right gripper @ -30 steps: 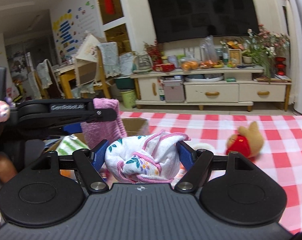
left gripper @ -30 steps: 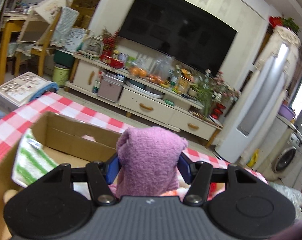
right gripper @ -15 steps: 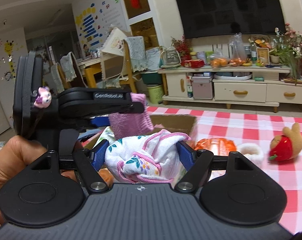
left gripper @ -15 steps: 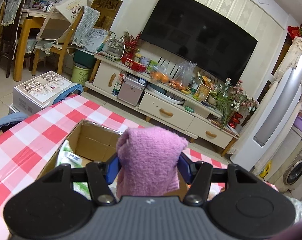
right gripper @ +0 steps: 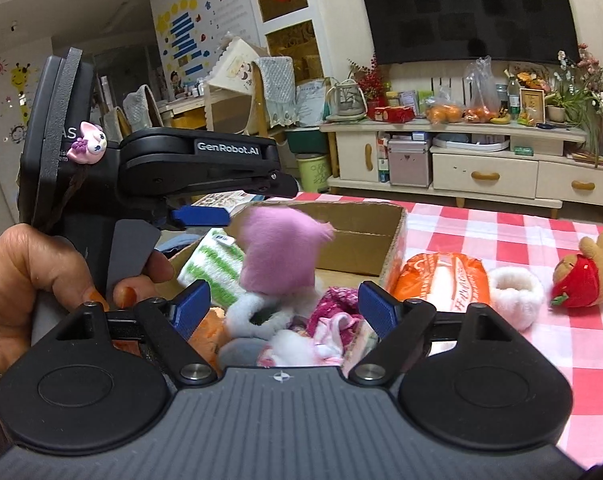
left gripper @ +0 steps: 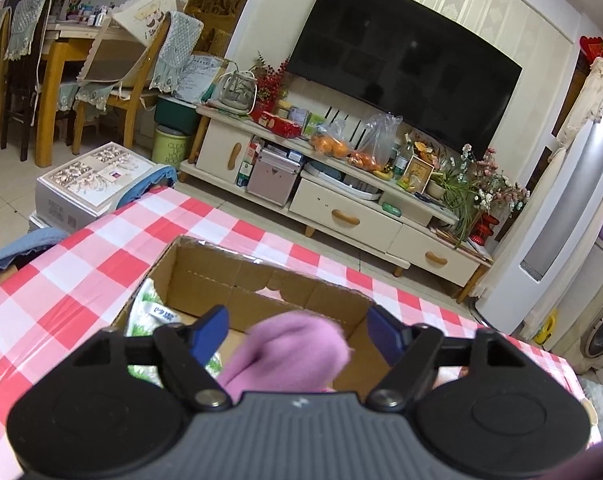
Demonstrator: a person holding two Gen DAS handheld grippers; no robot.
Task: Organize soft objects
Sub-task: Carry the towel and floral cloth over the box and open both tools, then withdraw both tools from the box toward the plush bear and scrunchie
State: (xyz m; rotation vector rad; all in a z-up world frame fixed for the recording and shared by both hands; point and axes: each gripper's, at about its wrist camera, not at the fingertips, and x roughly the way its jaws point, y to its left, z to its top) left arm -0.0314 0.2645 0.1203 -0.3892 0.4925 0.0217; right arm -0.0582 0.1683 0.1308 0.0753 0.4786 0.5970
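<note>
My left tongs (left gripper: 297, 330) are wide apart, so the pink sock (right gripper: 279, 252) is dropping into the box (right gripper: 365, 236). My right tongs (right gripper: 283, 306) are wide apart too, over the soft pile in the near part.

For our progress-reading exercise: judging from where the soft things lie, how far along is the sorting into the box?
Done: the cardboard box already holds a green striped cloth and other soft pieces. In hand: both the left gripper and right gripper are open, with the purple knit piece over the box, blurred. Left: the orange packet, white fluffy ring and small plush toy remain on the checked tablecloth.
</note>
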